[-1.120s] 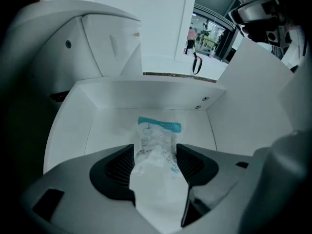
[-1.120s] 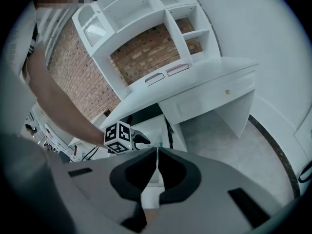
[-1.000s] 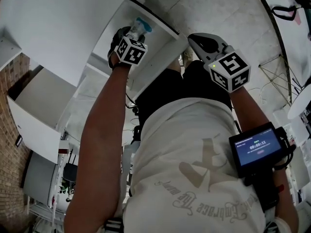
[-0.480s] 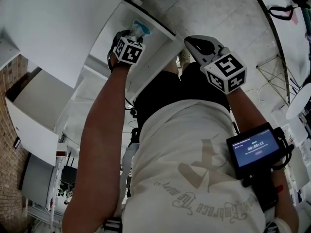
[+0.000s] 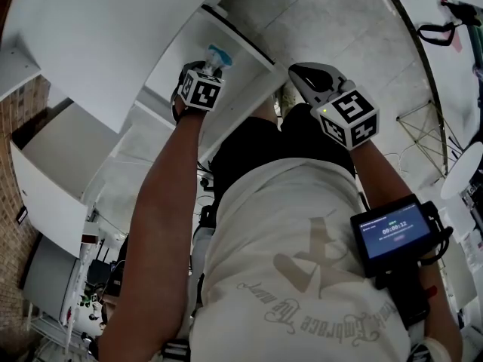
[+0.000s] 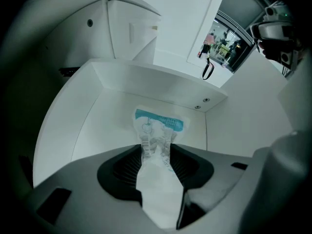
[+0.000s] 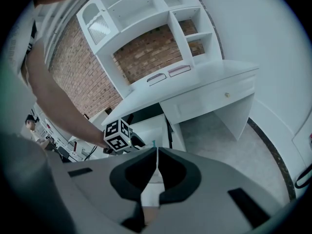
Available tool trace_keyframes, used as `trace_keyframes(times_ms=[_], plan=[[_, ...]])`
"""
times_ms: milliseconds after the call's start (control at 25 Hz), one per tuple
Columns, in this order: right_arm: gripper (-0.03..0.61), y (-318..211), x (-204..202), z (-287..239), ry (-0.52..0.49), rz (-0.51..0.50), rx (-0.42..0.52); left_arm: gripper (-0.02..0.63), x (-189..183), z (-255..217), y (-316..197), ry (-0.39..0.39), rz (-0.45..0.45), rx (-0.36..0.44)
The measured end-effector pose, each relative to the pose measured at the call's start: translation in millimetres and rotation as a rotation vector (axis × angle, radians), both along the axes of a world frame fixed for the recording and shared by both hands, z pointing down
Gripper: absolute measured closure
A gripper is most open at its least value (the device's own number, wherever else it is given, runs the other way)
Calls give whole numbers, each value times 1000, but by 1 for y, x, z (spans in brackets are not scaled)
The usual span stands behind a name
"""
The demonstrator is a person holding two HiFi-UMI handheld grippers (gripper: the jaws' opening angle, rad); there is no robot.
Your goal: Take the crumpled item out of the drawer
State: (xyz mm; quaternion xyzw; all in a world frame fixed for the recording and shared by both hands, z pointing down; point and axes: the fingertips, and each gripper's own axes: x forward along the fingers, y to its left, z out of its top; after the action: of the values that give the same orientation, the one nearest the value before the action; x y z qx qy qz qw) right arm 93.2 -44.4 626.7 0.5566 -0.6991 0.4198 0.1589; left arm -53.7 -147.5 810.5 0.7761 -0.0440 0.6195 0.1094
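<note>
**Hazards at the grasp**

- **Position.** The crumpled packet (image 6: 158, 126) lies on the floor of the open drawer (image 6: 87, 126), toward its far wall. The teal-banded end points at that wall.
- **Left tool.** The left tool (image 6: 156, 155) points steeply down into the drawer. Its jaws have just been closing and stand apart, with the lower part of the packet between them. A firm clamp is not evident.
- **Right tool.** The right tool (image 7: 156, 152) has its jaws together on nothing. It hangs outside the drawer, near its front edge, and braces nothing.

**Incomplete clamp.** If the lift starts before the pads bite, the slick film is likely to slide out. The packet would then drop back onto the drawer floor.

**Shallow bite.** Only one end of the packet sits in the jaws. A grip on a single fold may let the packet unfold, swing and pull free.

**Over-descent.** Further downward travel risks driving the jaw tips into the drawer floor.

**Snagging on exit.** The free teal end may catch the drawer wall or the edge of the worktop (image 5: 90, 51). Lift straight up and clear the drawer rim before moving sideways.

**Unbraced drawer.** A sideways tug may shift the drawer on its runners.
</note>
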Motion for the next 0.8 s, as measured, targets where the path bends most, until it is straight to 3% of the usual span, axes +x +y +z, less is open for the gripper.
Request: trace_keyframes(times_ms=[400,800], plan=[[551,-14,-12,-4,17,-62,19,414,-36,-7,6,-22,-67,-3],[551,-8,-20,-25,32,-118,54,414,-51,-45,17,10,-156,23]])
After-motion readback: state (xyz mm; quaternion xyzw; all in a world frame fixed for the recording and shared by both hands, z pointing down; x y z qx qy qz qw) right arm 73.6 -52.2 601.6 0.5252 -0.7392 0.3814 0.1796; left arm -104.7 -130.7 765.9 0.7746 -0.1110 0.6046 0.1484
